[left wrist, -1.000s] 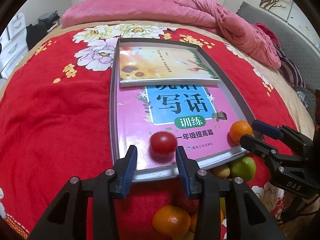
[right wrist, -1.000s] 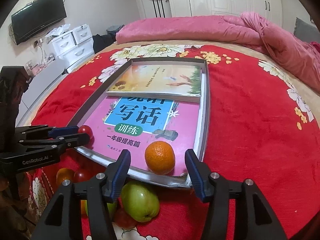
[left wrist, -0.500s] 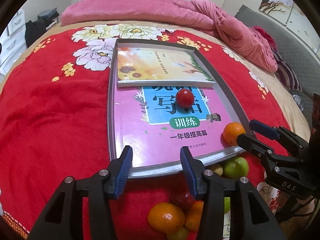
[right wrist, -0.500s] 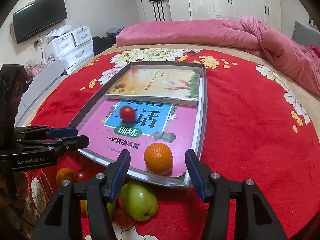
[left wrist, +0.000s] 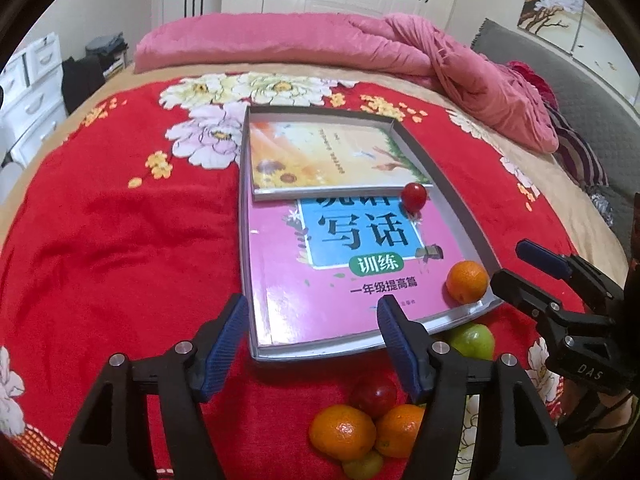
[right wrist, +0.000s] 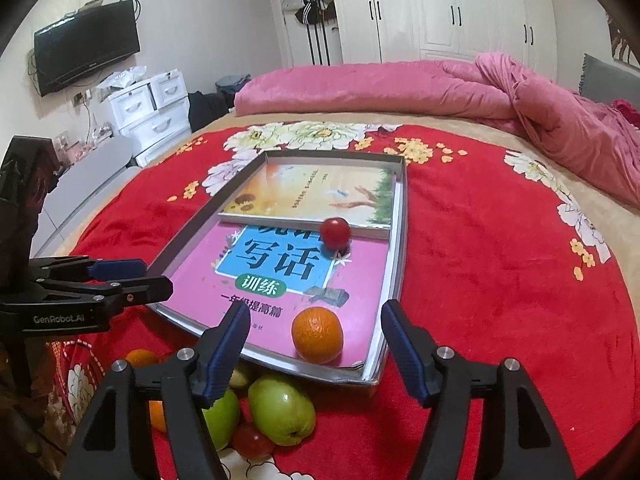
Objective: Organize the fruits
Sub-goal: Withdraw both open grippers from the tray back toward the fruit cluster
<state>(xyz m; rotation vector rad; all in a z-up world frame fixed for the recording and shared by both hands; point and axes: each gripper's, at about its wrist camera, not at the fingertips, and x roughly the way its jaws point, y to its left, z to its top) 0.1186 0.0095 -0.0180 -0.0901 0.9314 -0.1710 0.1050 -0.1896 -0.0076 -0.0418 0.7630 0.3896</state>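
Observation:
A grey tray (left wrist: 245, 240) (right wrist: 396, 240) on the red bedspread holds two books. A red tomato (left wrist: 413, 197) (right wrist: 335, 233) rests on the pink book against the upper book's edge. An orange (left wrist: 467, 281) (right wrist: 317, 334) sits in the tray's near right corner. Loose fruit lies in front of the tray: oranges (left wrist: 342, 432), a red fruit (left wrist: 374, 397), green apples (left wrist: 472, 342) (right wrist: 281, 409). My left gripper (left wrist: 314, 344) is open and empty before the tray's near edge. My right gripper (right wrist: 316, 350) is open and empty, its jaws either side of the orange from behind.
A pink quilt (left wrist: 360, 44) (right wrist: 440, 84) is bunched at the far side of the bed. White drawers (right wrist: 156, 108) and a wall TV (right wrist: 86, 46) stand to the left. The right gripper shows at the right in the left wrist view (left wrist: 532, 268).
The tomato has rolled from between my left jaws across the pink book to the upper book's edge. Both grippers have drawn back a little from the tray.

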